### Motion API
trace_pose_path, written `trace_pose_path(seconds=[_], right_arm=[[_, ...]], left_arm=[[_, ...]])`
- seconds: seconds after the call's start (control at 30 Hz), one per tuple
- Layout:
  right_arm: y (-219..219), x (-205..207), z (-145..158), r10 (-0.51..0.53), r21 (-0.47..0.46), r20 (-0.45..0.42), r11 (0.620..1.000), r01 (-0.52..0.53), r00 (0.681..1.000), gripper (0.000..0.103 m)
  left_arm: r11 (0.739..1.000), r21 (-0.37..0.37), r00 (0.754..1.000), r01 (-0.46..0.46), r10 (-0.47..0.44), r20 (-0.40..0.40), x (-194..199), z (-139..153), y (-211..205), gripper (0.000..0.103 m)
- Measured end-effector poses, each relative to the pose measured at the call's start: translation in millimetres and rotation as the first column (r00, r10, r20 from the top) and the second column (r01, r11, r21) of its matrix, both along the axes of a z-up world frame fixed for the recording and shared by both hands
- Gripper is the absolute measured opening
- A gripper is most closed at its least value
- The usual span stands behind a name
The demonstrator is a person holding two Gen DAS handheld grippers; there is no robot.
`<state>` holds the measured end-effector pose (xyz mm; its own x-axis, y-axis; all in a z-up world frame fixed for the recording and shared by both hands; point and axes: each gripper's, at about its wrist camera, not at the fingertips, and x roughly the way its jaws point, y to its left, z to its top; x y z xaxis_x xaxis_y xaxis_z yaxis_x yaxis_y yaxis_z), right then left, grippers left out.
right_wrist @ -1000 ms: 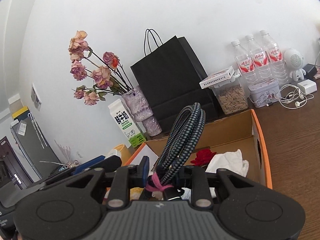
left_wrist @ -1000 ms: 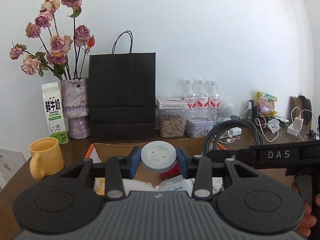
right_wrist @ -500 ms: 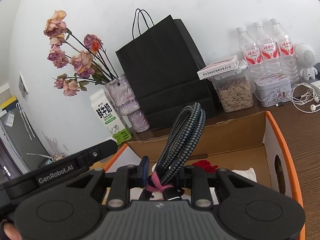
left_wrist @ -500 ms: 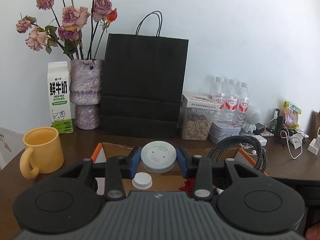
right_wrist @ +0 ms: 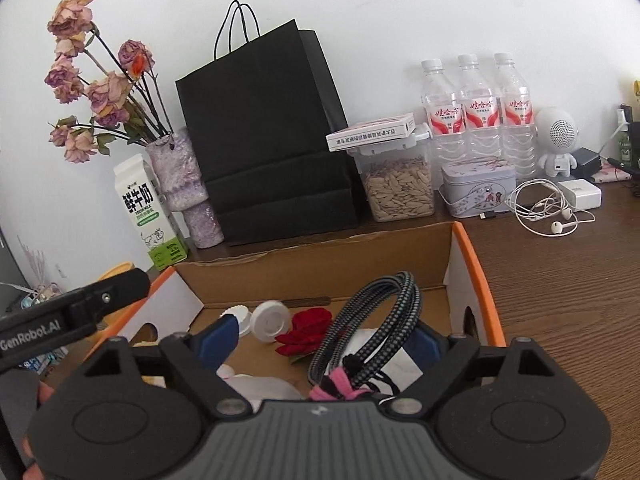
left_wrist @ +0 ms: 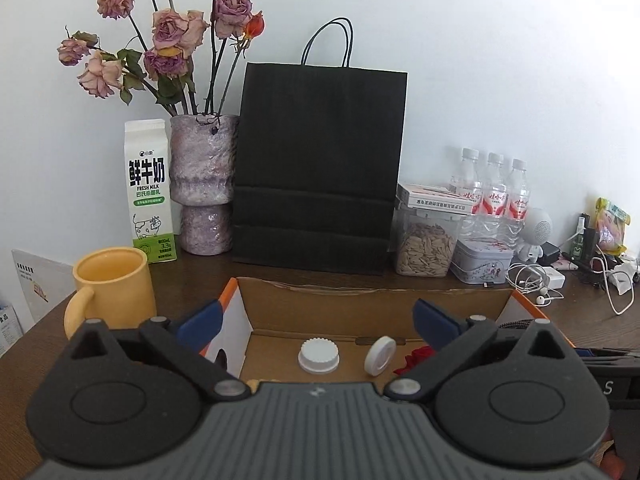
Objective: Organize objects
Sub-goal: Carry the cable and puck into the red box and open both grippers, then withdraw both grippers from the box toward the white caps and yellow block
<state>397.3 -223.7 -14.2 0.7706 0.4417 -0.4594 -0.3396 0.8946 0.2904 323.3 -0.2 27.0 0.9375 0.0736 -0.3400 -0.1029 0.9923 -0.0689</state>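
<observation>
Left gripper [left_wrist: 316, 320] jaws had just spread wide, nothing between pads. White lid [left_wrist: 379, 355] sat on edge inside cardboard box [left_wrist: 372, 304], beside ridged cap [left_wrist: 319, 355]. Right gripper [right_wrist: 326, 340] also just opened up; braided cable coil [right_wrist: 372, 320] sat loose between fingers, leaning over box by red rose [right_wrist: 306, 330].

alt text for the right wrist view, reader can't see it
The right gripper has just opened its jaws over an orange-edged cardboard box, and a coiled braided cable stands between the blue pads, no longer clamped. In the box lie a red rose and two white lids; behind it stands a black paper bag.
</observation>
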Motion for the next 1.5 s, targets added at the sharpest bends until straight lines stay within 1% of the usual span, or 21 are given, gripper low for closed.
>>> trace_pose_path(seconds=[0.2,0.33,0.57,0.9,1.03,1.13,1.33,1.5], right_arm=[[1,-10,3,-0.011,-0.066,0.024,0.998,0.013,1.0,0.092],[-1,-21,9,-0.029,-0.11,0.06,0.993,0.035,0.998,0.092],[-4,-39,18,-0.02,-0.116,0.113,0.993,0.033,0.993,0.093],[-7,-90,26,-0.005,-0.131,0.197,0.991,0.032,0.98,0.097],[-14,-112,26,-0.009,-0.131,0.2,0.991,0.036,0.98,0.098],[-17,-129,23,-0.005,-0.141,0.196,0.989,0.034,0.981,0.103],[-19,-167,14,0.022,-0.17,0.175,0.985,0.008,0.984,0.103],[-20,-201,7,0.046,-0.214,0.173,0.977,-0.008,0.984,0.103]], left_arm=[[1.0,0.002,1.0,-0.004,0.004,-0.004,-3,0,0,0.103],[1.0,0.011,1.0,0.002,-0.002,0.005,-10,1,-1,0.103],[1.0,0.01,1.0,0.014,-0.014,0.022,-23,5,-2,0.103],[1.0,-0.009,0.999,0.007,-0.007,0.05,-65,16,3,0.103],[1.0,-0.008,0.999,0.006,-0.005,0.048,-84,18,6,0.103],[1.0,-0.003,0.999,-0.001,0.001,0.038,-97,19,11,0.103],[1.0,0.018,1.0,0.001,-0.001,0.018,-128,18,18,0.103],[1.0,0.026,1.0,0.012,-0.012,-0.005,-156,11,24,0.103]])
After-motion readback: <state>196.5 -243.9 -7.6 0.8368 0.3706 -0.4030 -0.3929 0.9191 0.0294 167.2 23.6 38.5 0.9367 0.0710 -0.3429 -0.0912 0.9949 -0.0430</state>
